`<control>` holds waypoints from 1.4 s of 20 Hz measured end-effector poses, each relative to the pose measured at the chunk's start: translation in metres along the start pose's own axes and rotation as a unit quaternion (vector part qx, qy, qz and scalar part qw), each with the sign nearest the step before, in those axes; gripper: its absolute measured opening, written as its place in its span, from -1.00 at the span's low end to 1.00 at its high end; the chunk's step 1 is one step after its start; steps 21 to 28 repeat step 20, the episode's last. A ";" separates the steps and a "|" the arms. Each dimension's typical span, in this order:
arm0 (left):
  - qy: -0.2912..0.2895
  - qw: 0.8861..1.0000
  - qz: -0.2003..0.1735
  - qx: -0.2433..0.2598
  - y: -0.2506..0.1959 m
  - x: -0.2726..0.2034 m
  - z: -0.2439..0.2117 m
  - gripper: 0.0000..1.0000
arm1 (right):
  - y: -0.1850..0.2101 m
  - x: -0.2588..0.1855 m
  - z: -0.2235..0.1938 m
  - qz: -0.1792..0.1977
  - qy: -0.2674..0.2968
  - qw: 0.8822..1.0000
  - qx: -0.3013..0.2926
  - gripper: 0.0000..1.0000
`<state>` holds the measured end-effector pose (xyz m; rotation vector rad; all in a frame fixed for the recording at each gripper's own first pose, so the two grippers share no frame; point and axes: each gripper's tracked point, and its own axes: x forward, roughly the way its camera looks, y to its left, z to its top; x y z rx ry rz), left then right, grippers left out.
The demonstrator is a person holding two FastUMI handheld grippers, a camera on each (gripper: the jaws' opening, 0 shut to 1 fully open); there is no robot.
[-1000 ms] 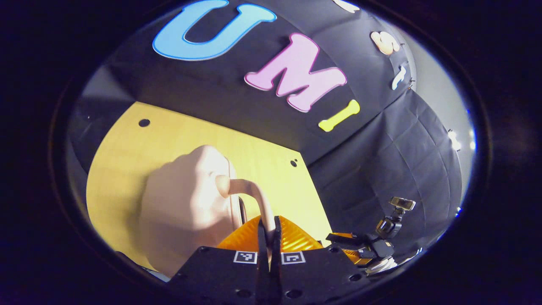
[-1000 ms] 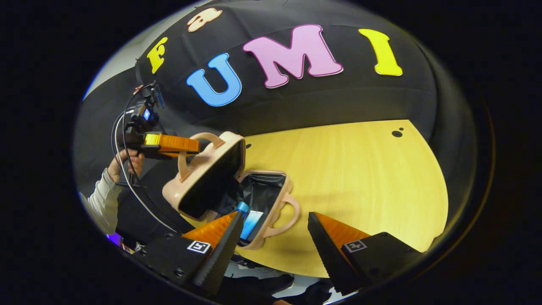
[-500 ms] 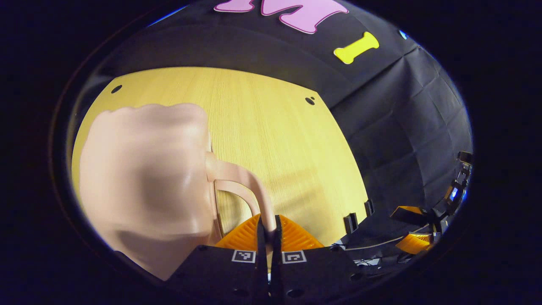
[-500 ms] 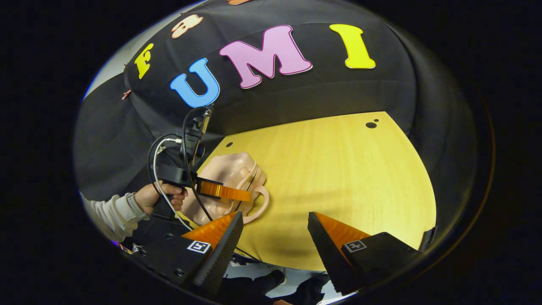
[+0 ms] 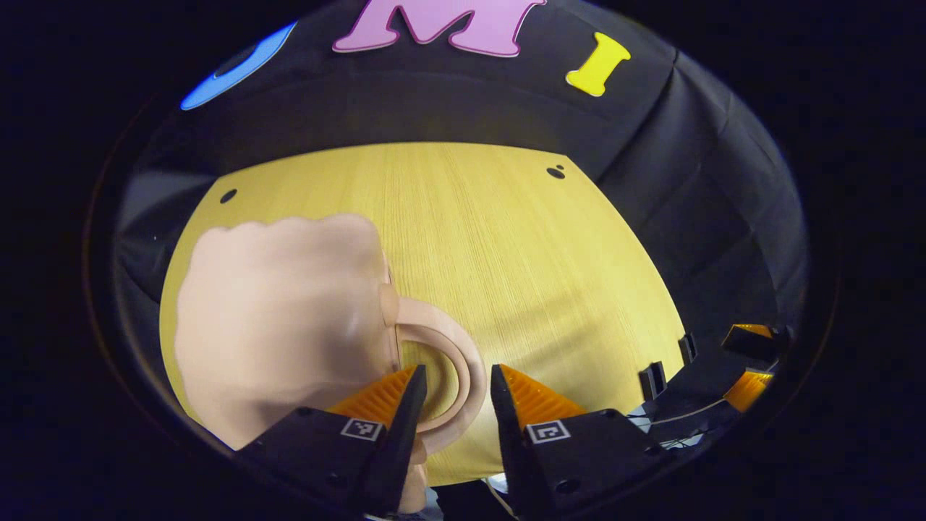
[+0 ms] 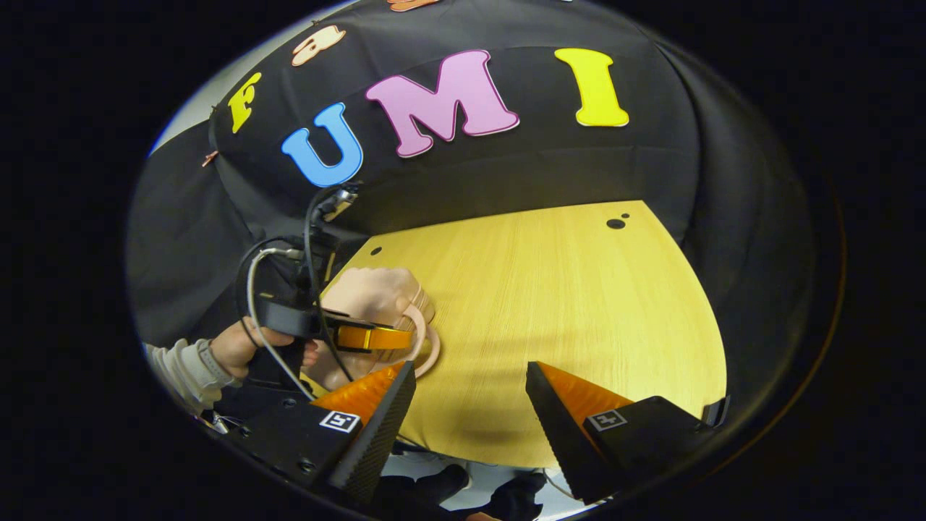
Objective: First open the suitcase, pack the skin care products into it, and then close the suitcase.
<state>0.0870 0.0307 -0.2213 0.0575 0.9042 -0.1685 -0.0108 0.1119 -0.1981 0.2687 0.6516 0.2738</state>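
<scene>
I see the suitcase (image 5: pixel 282 325) lying closed on the table (image 5: pixel 506 253), so nothing inside it shows. My left gripper (image 5: pixel 456 398) is spread apart, its fingers either side of the suitcase's handle (image 5: pixel 463 376) without pressing it. My right gripper (image 6: pixel 470 405) is parted wide over bare table to the right of the suitcase, holding nothing. In the right gripper view a hand (image 6: pixel 242 347) holds the left gripper at the suitcase's near side. Half a second ago my left fingers were clamped on that handle; a second ago the lid stood raised over the products.
</scene>
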 end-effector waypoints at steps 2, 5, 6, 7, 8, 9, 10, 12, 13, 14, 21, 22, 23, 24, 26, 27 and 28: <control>-0.069 0.998 0.002 0.007 -0.006 -0.032 0.033 0.36 | -0.012 -0.003 0.026 -0.039 -0.039 0.998 -0.026 0.94; -0.173 0.984 -0.005 0.045 -0.023 -0.093 0.078 0.49 | -0.014 -0.016 0.078 -0.068 -0.108 0.991 -0.033 0.94; -0.207 0.976 -0.005 0.065 -0.029 -0.114 0.094 0.58 | -0.014 -0.022 0.096 -0.076 -0.129 0.988 -0.039 0.94; -0.245 0.966 -0.006 0.086 -0.036 -0.134 0.109 0.63 | -0.014 -0.029 0.115 -0.086 -0.151 0.984 -0.050 0.94; -0.288 0.951 -0.003 0.112 -0.044 -0.158 0.127 0.70 | -0.012 -0.038 0.139 -0.098 -0.179 0.977 -0.066 0.94; -0.310 0.943 0.002 0.120 -0.051 -0.177 0.135 0.73 | -0.009 -0.048 0.159 -0.104 -0.203 0.971 -0.075 0.94; -0.334 0.935 0.001 0.121 -0.058 -0.188 0.145 0.76 | -0.005 -0.057 0.180 -0.109 -0.227 0.964 -0.084 0.94; -0.368 0.925 0.000 0.097 -0.058 -0.215 0.163 0.78 | -0.003 -0.073 0.211 -0.130 -0.261 0.951 -0.102 0.94; -0.380 0.922 -0.003 0.080 -0.057 -0.227 0.169 0.80 | -0.004 -0.078 0.218 -0.144 -0.267 0.946 -0.111 0.94; -0.397 0.916 -0.012 0.061 -0.056 -0.241 0.175 0.82 | -0.004 -0.082 0.227 -0.151 -0.275 0.942 -0.117 0.94; -0.461 0.885 0.058 0.041 -0.009 -0.298 0.188 0.89 | 0.014 -0.110 0.257 -0.153 -0.328 0.922 -0.138 0.94; -0.461 0.885 0.058 0.041 -0.009 -0.298 0.188 0.89 | 0.014 -0.110 0.257 -0.153 -0.328 0.922 -0.138 0.94; -0.461 0.885 0.058 0.041 -0.009 -0.298 0.188 0.89 | 0.014 -0.110 0.257 -0.153 -0.328 0.922 -0.138 0.94; -0.461 0.885 0.058 0.041 -0.009 -0.298 0.188 0.89 | 0.014 -0.110 0.257 -0.153 -0.328 0.922 -0.138 0.94; -0.461 0.885 0.058 0.041 -0.009 -0.298 0.188 0.89 | 0.014 -0.110 0.257 -0.153 -0.328 0.922 -0.138 0.94; -0.461 0.885 0.058 0.041 -0.009 -0.298 0.188 0.89 | 0.014 -0.110 0.257 -0.153 -0.328 0.922 -0.138 0.94; -0.461 0.885 0.058 0.041 -0.009 -0.298 0.188 0.89 | 0.014 -0.110 0.257 -0.153 -0.328 0.922 -0.138 0.94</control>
